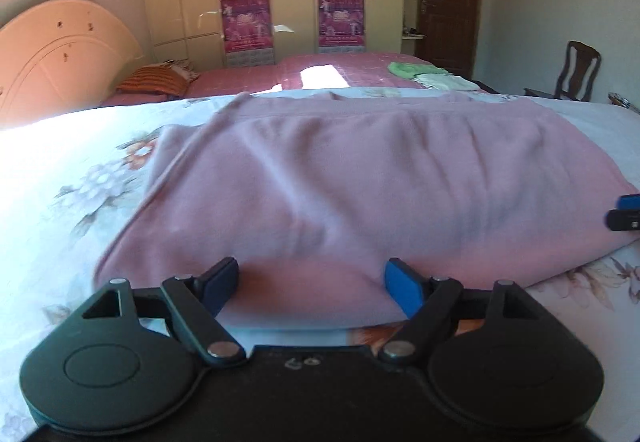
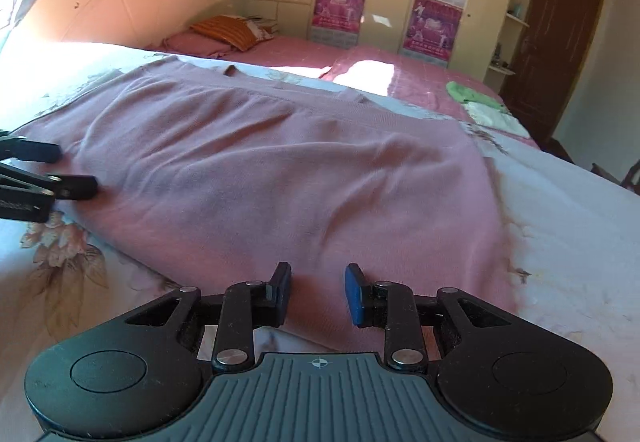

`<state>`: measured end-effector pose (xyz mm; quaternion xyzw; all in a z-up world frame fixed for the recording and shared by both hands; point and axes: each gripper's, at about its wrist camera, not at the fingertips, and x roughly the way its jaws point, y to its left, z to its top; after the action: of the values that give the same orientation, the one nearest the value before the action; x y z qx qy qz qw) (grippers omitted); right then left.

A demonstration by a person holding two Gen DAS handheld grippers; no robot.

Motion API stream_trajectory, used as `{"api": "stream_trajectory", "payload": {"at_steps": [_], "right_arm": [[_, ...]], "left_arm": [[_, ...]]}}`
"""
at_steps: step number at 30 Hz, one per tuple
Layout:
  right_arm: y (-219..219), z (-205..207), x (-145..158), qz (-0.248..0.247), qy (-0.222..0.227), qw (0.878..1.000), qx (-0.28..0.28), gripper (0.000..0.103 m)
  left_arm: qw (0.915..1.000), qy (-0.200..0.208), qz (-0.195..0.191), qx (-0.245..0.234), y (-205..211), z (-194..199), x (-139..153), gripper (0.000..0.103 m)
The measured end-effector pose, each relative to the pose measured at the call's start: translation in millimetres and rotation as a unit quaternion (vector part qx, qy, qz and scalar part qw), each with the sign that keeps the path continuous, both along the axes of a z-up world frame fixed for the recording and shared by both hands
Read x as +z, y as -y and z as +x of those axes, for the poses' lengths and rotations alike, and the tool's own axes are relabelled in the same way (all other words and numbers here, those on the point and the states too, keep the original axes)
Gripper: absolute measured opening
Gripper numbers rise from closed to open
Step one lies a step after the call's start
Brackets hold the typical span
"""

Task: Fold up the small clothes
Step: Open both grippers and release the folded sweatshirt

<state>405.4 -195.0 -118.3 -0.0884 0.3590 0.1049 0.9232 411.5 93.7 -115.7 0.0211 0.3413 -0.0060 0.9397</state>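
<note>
A pink knit garment (image 1: 360, 186) lies spread flat on the floral bedsheet (image 1: 60, 202); it also shows in the right wrist view (image 2: 280, 170). My left gripper (image 1: 312, 282) is open, its fingers straddling the garment's near hem with nothing held. It also shows at the left edge of the right wrist view (image 2: 60, 170). My right gripper (image 2: 318, 292) is open over the near edge of the garment, empty. Its tips show at the right edge of the left wrist view (image 1: 626, 212).
A second bed with a pink cover (image 1: 340, 76) stands behind, with a striped orange pillow (image 1: 154, 80) and folded green and white clothes (image 1: 424, 72) on it. A cream headboard (image 1: 60, 54) is left, wardrobes behind, a wooden chair (image 1: 576, 76) right.
</note>
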Motion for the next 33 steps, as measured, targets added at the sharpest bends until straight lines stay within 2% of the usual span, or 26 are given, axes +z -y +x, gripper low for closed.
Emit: {"api": "stream_trajectory", "payload": {"at_steps": [3, 5, 9, 10, 11, 13, 17, 18, 22, 26, 28, 29, 30, 31, 32, 33], "right_arm": [[40.7, -2.2, -8.2, 0.011, -0.028, 0.998, -0.048, 0.028], [53.4, -5.1, -7.6, 0.034, -0.036, 0.997, -0.051, 0.028], [58.2, -9.3, 6.1, 0.045, -0.016, 0.997, -0.069, 0.028], [59.9, -9.5, 5.3, 0.045, -0.016, 0.996, -0.074, 0.028], [60.5, -6.9, -1.0, 0.041, -0.035, 0.995, -0.078, 0.028], [60.2, -7.7, -4.3, 0.036, -0.035, 0.996, -0.073, 0.028], [59.6, -14.1, 5.8, 0.045, -0.009, 0.995, -0.085, 0.028], [57.9, -11.3, -0.3, 0.036, -0.029, 0.995, -0.085, 0.028], [54.5, -10.5, -2.8, 0.024, -0.030, 0.996, -0.081, 0.028], [61.7, -20.0, 4.0, 0.041, 0.005, 0.993, -0.108, 0.028], [60.6, -19.4, -5.4, 0.028, -0.018, 0.994, -0.099, 0.028], [56.2, -20.1, -3.7, 0.007, -0.014, 0.996, -0.087, 0.028], [55.1, -19.5, 0.8, 0.002, -0.020, 0.996, -0.084, 0.028], [59.1, -19.3, 7.7, 0.019, -0.018, 0.996, -0.089, 0.028], [63.2, -22.1, 14.7, 0.035, -0.007, 0.995, -0.096, 0.028], [67.2, -25.0, 21.4, 0.046, 0.006, 0.994, -0.103, 0.028]], "left_arm": [[0.9996, 0.011, -0.013, 0.021, -39.8, -17.6, -1.6, 0.080], [0.9996, 0.007, -0.022, 0.017, -50.9, -20.7, -3.8, 0.081], [0.9996, 0.001, 0.002, 0.028, -44.3, -24.8, 4.3, 0.081], [0.9995, -0.006, -0.001, 0.032, -43.9, -24.1, 2.8, 0.081], [0.9992, -0.013, -0.010, 0.037, -45.4, -22.6, 0.6, 0.081], [0.9987, -0.014, -0.022, 0.044, -47.8, -22.5, 0.1, 0.082], [0.9988, -0.014, -0.021, 0.042, -48.5, -23.5, -1.2, 0.083], [0.9987, -0.014, -0.023, 0.042, -49.3, -24.2, -1.7, 0.083], [0.9988, -0.013, -0.023, 0.042, -49.1, -23.9, -2.4, 0.084], [0.9987, -0.015, -0.028, 0.039, -50.1, -25.2, -1.9, 0.084], [0.9987, -0.019, -0.030, 0.037, -51.0, -26.7, -0.9, 0.086], [0.9985, -0.026, -0.029, 0.039, -52.0, -27.6, 0.6, 0.086], [0.9980, -0.031, -0.027, 0.047, -52.3, -29.4, 3.8, 0.085], [0.9973, -0.033, -0.024, 0.060, -53.7, -32.8, 7.5, 0.080], [0.9962, -0.029, -0.034, 0.075, -57.0, -39.7, 12.0, 0.079], [0.9918, -0.024, -0.084, 0.093, -67.1, -49.1, 15.3, 0.079]]}}
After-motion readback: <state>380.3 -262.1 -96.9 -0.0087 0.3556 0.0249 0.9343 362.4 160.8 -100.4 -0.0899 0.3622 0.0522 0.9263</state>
